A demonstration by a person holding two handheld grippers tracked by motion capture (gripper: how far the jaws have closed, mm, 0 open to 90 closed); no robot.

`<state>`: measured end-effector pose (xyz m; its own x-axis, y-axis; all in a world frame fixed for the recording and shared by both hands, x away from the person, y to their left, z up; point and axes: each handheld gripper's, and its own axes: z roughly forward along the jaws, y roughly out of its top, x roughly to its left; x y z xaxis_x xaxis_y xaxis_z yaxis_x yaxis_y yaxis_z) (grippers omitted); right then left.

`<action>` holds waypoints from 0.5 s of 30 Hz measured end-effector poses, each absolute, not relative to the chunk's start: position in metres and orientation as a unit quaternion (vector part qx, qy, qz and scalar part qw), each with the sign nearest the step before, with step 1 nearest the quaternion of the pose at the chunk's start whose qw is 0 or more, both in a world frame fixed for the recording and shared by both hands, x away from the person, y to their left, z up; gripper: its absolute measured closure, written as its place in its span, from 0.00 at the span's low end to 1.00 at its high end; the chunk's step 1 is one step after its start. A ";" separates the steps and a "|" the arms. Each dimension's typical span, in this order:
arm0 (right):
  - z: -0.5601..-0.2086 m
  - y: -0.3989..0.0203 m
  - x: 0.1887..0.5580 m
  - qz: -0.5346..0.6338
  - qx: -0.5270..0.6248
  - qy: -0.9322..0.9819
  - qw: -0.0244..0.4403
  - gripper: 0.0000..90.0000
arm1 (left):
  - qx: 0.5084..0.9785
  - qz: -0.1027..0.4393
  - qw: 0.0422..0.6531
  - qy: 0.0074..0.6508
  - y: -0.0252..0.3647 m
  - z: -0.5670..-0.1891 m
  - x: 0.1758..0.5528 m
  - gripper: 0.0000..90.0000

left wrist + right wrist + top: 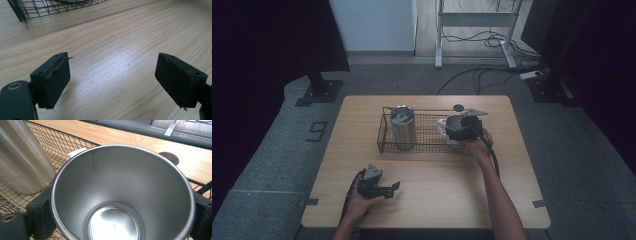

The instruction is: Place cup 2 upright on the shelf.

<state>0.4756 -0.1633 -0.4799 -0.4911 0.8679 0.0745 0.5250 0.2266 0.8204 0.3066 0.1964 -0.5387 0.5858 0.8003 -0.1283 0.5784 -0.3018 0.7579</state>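
Note:
A steel cup (120,182) with a white outside and handle (443,127) is upright in the right part of a black wire basket (422,145). My right gripper (462,131) is above it and shut on it, one jaw on each side of the rim, as the right gripper view (122,220) shows. The cup is empty inside. A tall steel tumbler (403,127) stands in the basket's left part (22,162). My left gripper (393,189) rests low near the table's front left, its jaws apart over bare wood (112,80) with nothing between them.
The wooden table (437,200) has free room in front of the basket, whose corner appears at the top of the left gripper view (50,7). A small dark round disc (458,107) lies behind the basket. Cables and stand feet lie on the floor beyond.

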 end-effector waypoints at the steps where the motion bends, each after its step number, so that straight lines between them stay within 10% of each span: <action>1: -0.480 -0.163 0.476 0.418 0.461 0.755 0.206 0.07 | 0.795 0.138 0.401 0.434 0.196 -0.539 0.307 0.15; 15: -0.484 -0.157 0.476 0.398 0.456 0.767 0.212 0.07 | 0.795 0.138 0.401 0.433 0.196 -0.539 0.306 0.15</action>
